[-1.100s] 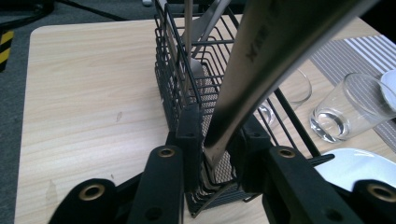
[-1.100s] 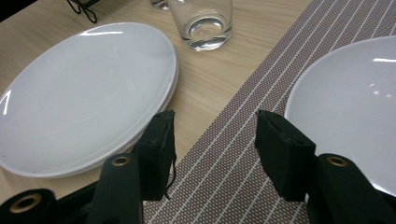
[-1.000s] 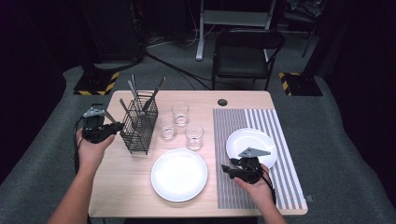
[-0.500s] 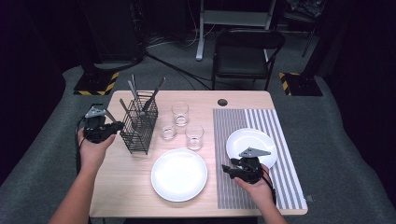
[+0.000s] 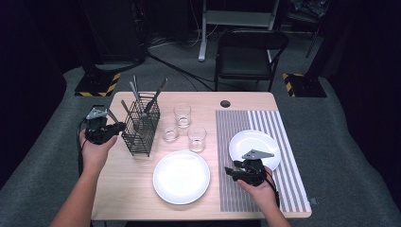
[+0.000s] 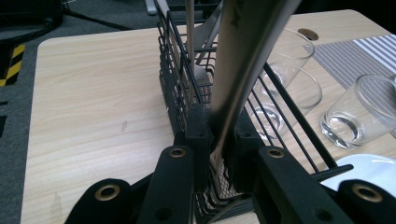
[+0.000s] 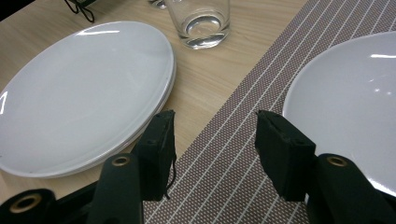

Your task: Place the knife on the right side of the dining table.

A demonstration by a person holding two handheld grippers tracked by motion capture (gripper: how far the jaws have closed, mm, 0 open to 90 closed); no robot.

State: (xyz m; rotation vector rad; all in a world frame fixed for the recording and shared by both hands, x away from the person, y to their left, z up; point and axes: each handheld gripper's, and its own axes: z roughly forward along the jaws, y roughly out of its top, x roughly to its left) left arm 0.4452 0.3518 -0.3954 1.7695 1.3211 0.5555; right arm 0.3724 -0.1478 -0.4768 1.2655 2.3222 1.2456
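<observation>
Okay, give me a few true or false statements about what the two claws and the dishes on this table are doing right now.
1. The left claw is shut on a utensil handle standing in the black wire caddy. True.
2. The right claw grips the plate on the striped placemat. False: its jaws stand open with nothing between them, over the edge of the striped placemat.
3. Three clear glasses stand between the caddy and the placemat. True.
4. Both white plates lie on the placemat. False: the smaller plate lies on it, while the large plate lies on the bare wooden table.
</observation>
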